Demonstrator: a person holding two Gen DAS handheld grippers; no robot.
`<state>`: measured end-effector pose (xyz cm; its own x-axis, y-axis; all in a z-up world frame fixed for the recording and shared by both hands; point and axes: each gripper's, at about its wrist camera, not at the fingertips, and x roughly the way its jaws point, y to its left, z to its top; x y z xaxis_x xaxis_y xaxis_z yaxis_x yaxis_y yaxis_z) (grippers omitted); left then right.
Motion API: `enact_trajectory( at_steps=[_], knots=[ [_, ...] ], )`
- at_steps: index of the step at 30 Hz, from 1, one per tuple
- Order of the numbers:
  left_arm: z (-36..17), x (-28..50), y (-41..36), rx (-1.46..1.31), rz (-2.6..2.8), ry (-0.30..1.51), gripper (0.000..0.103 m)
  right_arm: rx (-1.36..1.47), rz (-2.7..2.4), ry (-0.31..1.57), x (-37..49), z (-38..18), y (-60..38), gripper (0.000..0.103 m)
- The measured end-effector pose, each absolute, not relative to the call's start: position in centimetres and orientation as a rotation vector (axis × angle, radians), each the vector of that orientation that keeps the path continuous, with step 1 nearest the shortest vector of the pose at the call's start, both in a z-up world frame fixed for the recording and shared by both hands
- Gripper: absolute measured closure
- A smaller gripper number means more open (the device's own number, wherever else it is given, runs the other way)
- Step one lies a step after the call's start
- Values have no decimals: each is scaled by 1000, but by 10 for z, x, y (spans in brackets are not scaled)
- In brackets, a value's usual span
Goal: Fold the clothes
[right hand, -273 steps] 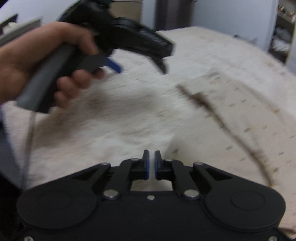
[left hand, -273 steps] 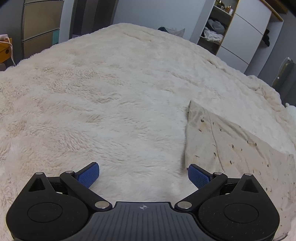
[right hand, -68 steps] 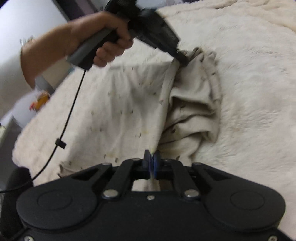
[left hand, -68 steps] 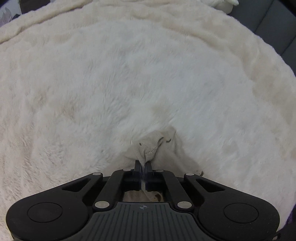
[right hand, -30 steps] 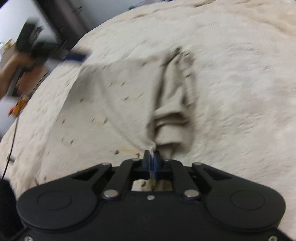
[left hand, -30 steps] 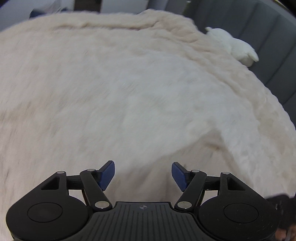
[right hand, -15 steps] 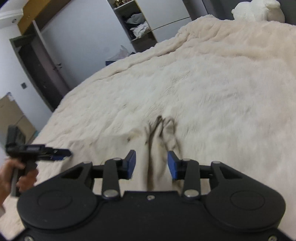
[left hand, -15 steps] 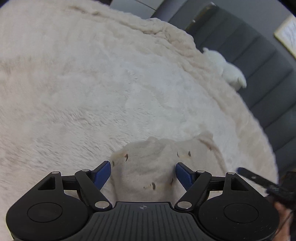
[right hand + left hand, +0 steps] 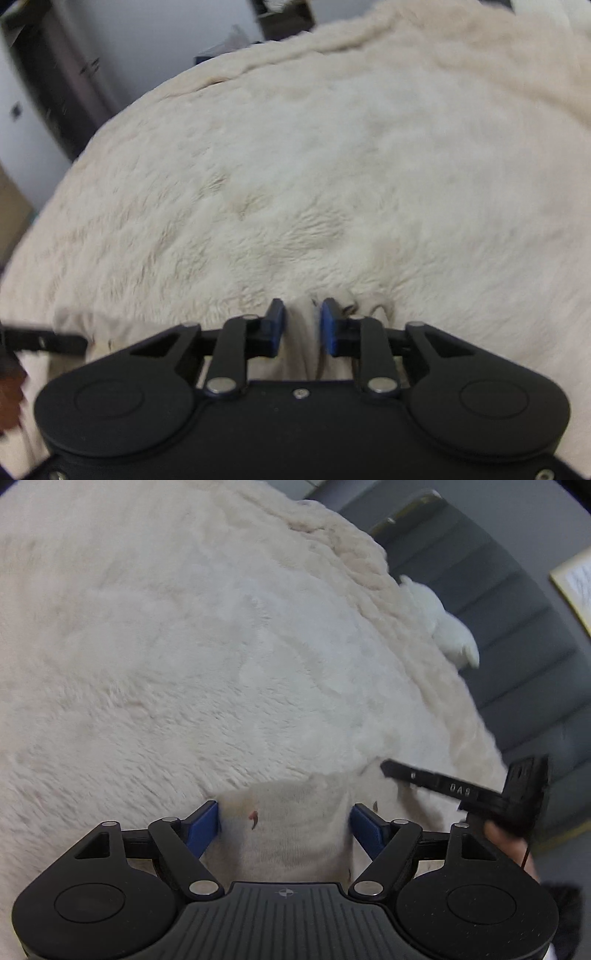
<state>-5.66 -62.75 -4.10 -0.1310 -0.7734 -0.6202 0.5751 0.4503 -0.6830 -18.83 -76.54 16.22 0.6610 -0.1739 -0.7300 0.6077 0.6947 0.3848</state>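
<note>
The beige garment lies on the cream plush blanket, at its near edge, directly beneath both grippers. The left gripper straddles a rounded fold of the garment with its jaws closing, the blue pads at either side of the fold and not visibly pinching it. The right gripper has a bunched ridge of the same garment between its blue pads, which press on the cloth from both sides.
</note>
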Motion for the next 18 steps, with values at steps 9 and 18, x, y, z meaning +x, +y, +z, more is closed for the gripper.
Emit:
enact_trajectory(
  at_steps=[9,18],
  knots=[
    [-56,-52,-599,-292,-1108,1212,80,608,-711,646,-213,167,-777,103],
    [-28,-61,-597,-224,-1100,1187,34,657,-499,647,-239,198,-752,62]
  ],
)
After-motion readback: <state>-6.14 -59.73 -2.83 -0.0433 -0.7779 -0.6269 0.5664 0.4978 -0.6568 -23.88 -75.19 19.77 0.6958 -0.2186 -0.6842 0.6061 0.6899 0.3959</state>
